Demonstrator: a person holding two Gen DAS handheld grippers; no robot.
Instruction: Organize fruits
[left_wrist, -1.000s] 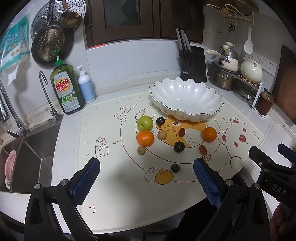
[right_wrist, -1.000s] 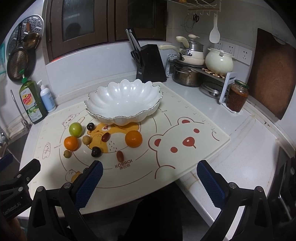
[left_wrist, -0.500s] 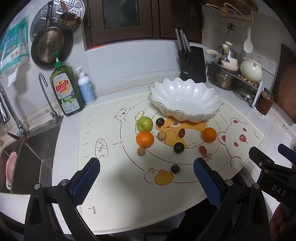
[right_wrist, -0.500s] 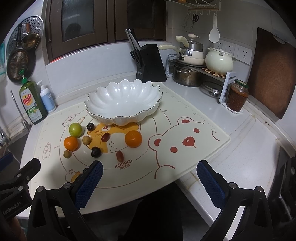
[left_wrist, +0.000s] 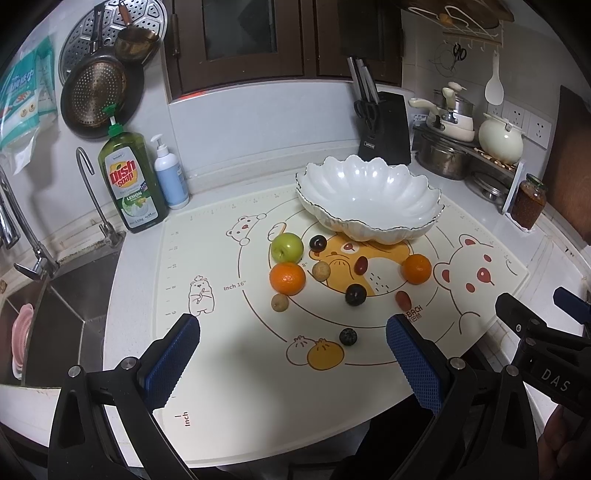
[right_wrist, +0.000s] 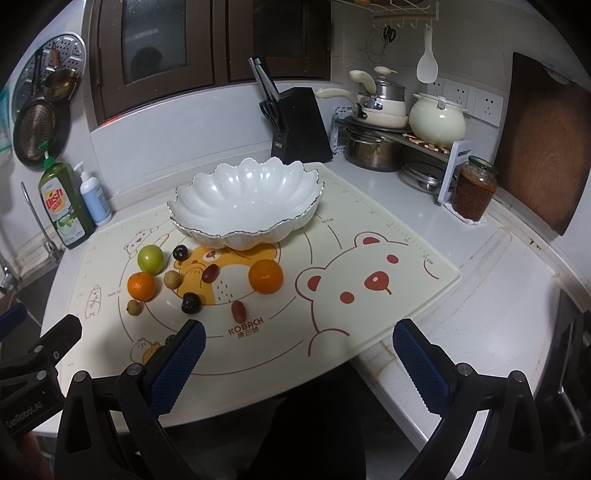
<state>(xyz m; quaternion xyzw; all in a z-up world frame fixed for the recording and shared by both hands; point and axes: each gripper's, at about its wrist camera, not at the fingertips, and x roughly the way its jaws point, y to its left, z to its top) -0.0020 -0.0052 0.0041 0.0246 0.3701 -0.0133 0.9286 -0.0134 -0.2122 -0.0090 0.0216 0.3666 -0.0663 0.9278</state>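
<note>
"Dish soap LEMON" on green bottle (left_wrist: 131, 182), "KOBACH" on mat (right_wrist: 245, 326)

Both wrist views overlook mat (left_wrist: 207, 354); shared bowl (right_wrist: 243, 203).

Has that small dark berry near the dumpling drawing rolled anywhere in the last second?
No. The dark berry sits beside the dumpling drawing as before.

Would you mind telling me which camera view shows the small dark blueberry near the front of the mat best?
The left wrist view shows the small dark blueberry whole, lying on the cream silicone mat beside the printed bun. In the right wrist view, only a sliver peeks out behind the right gripper's blue-padded finger.
</note>
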